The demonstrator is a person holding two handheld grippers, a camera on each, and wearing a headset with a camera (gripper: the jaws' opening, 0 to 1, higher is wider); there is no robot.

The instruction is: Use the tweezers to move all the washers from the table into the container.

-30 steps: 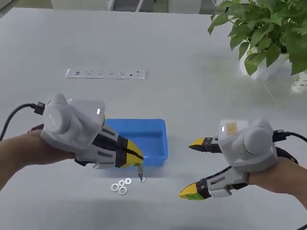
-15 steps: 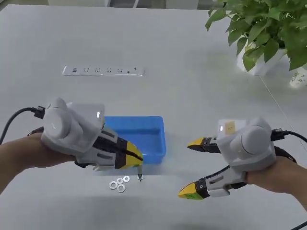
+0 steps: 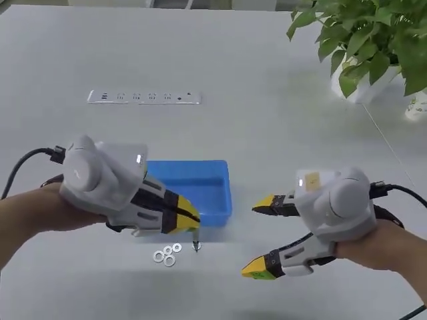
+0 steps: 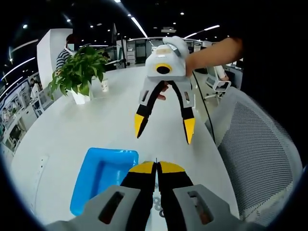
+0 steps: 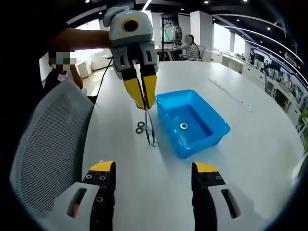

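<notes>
The pale grey table lies broad and bare beyond the work. A white power strip sits far back, and a leafy green potted plant stands at the far right, by the table's right edge. A blue rectangular plastic container sits towards the person's side. Its near wall is just behind a cluster of small silver metal washers lying on the table. A single washer lies on the container's floor. Open tabletop separates the container from the right gripper.

The left gripper points right and down over the container's near wall. Its jaws are pressed together on thin metal tweezers, whose tips reach the table just right of the cluster. Whether the tips hold anything cannot be told. The right gripper hovers roughly level, pointing left towards the tweezers, jaws wide apart and holding nothing. The left hand and right hand grasp the gripper bodies from behind.
</notes>
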